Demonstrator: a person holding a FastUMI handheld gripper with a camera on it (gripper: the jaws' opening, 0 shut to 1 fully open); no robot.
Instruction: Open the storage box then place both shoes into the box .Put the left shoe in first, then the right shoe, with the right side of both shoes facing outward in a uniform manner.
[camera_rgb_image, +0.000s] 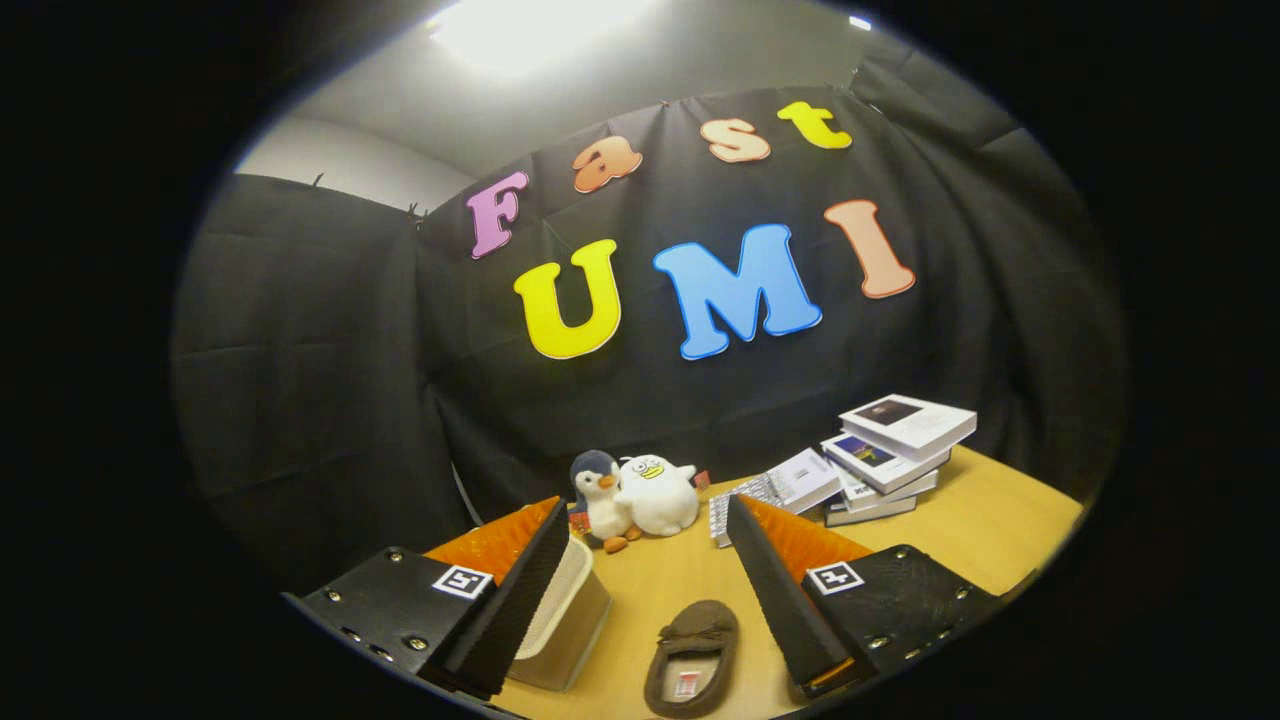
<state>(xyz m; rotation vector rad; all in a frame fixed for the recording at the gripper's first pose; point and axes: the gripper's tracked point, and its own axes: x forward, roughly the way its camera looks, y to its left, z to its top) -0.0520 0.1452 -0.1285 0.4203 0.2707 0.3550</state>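
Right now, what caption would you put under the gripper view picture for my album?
Open gripper hovers over a brown slipper on the wooden table, beside a beige box.

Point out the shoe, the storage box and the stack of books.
shoe (690, 660): gripper view, on its lining.
storage box (570, 620): gripper view, on its side wall.
stack of books (905, 425): gripper view, top cover.

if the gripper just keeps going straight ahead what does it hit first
Likely the plush toys on the table; the open gripper points over the brown shoe. Depth is hard to judge.
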